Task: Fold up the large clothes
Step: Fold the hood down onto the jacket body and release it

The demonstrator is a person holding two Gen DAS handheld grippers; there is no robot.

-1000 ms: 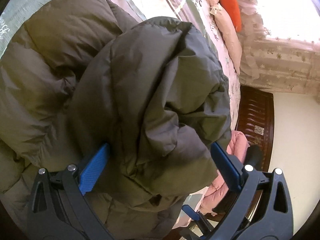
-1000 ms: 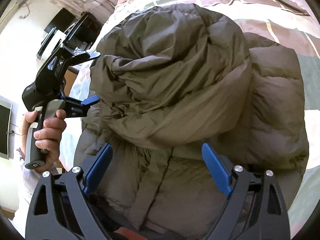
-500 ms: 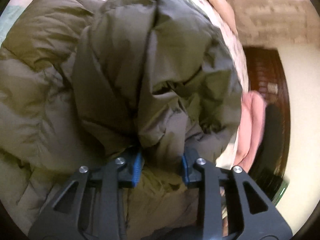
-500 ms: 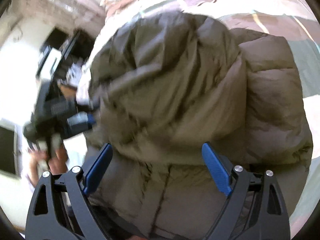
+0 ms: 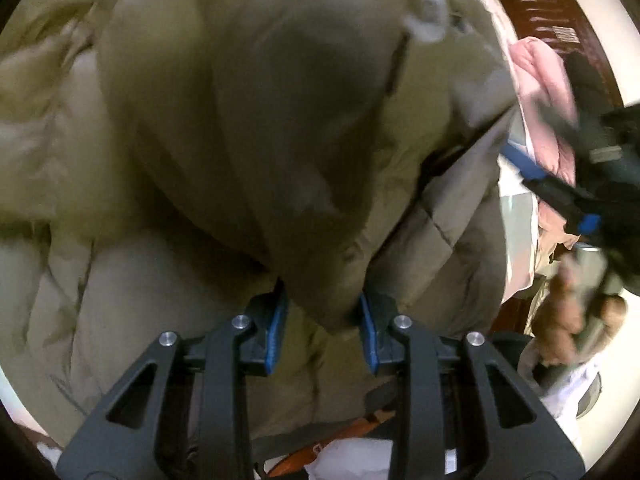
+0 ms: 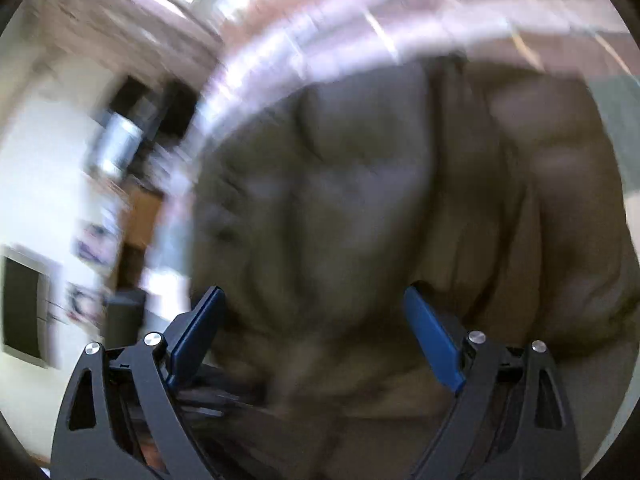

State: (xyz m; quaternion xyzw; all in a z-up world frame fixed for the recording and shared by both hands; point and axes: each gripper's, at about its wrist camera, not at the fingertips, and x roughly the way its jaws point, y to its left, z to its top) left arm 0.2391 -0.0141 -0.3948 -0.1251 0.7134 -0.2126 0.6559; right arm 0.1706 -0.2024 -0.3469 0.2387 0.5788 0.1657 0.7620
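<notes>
Gripping a bunched fold of the jacket [image 5: 280, 128], our left gripper [image 5: 322, 332] had its jaws nearly closed on the fabric, blue pads pressed into either side of the wad. A sec earlier those jaws stood wide apart around the same lump w/o touching it; half a sec ago they'd pinched in. So the grab was done and the lift/pull could start.

Our right gripper [image 6: 316, 340] was diff: jaws wide open, holding nothing, hovering just over the jacket's near edge. Same spread as in both earlier views, but the view had swung hard. Heavy blur now, and the left tool that showed at the left side before was gone from it. In the left view the right gripper [image 5: 560, 184] showed blurred at the right edge, near a pink garment [image 5: 540, 92].

The jacket lay on the bed [image 6: 400, 32], puffy olive, one part heaped over the rest, filling most of both views. Bed cover visible only as a striped band beyond it.

We judged the fold was early-to-mid: one side gathered, body not yet flat or squared. Likely next: left carries its handful across, right comes down to pin or take a second edge. Risk: slick, puffy fabric may slip from the pads or spring back, esp. w/ only one grip on.
</notes>
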